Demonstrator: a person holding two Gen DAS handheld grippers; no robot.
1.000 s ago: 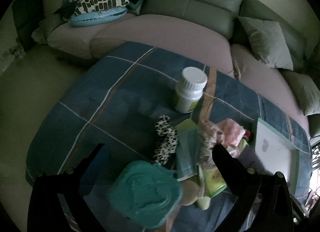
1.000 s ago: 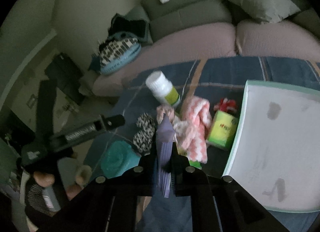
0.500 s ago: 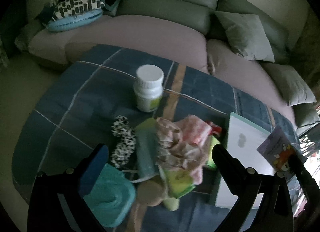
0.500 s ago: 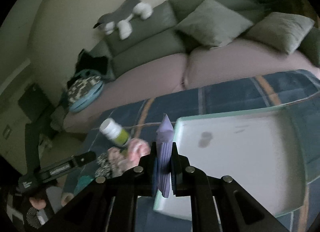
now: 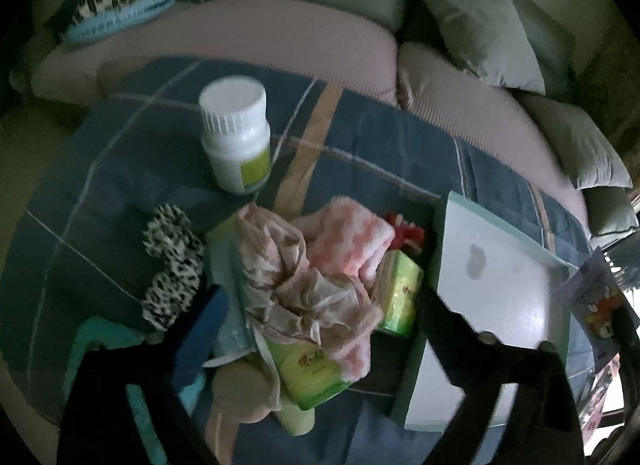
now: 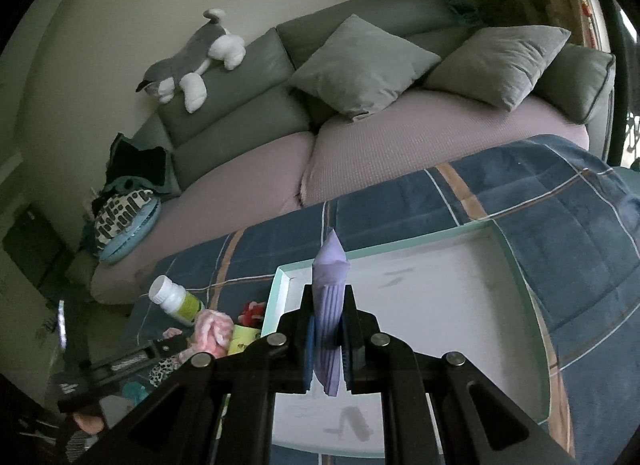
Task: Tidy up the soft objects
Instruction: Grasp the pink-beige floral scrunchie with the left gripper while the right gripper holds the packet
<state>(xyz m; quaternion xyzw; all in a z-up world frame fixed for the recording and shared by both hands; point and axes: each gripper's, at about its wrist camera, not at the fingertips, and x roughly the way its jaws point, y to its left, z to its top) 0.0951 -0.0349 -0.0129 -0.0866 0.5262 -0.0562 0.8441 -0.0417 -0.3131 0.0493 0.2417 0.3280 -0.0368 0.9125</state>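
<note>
Ahead of our right gripper point(image 6: 327, 345) the white tray point(image 6: 440, 305) lay bare. Below our left gripper point(image 5: 320, 313) the crumpled pink cloth point(image 5: 304, 289) sat hemmed by green packets point(image 5: 400, 293), a spotted scrunchie point(image 5: 172, 265) and, beyond, an upright white bottle point(image 5: 236, 137).

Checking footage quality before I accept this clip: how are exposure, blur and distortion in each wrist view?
Left wrist view: dim and underexposed, with a greenish cast; the white plastic bottle and crumpled pink cloth pile look smeared by motion; strong fisheye bending, black corners. Right wrist view: brighter and sharper, the folded lilac cloth crisp; the grey sofa curves with distortion.
</note>
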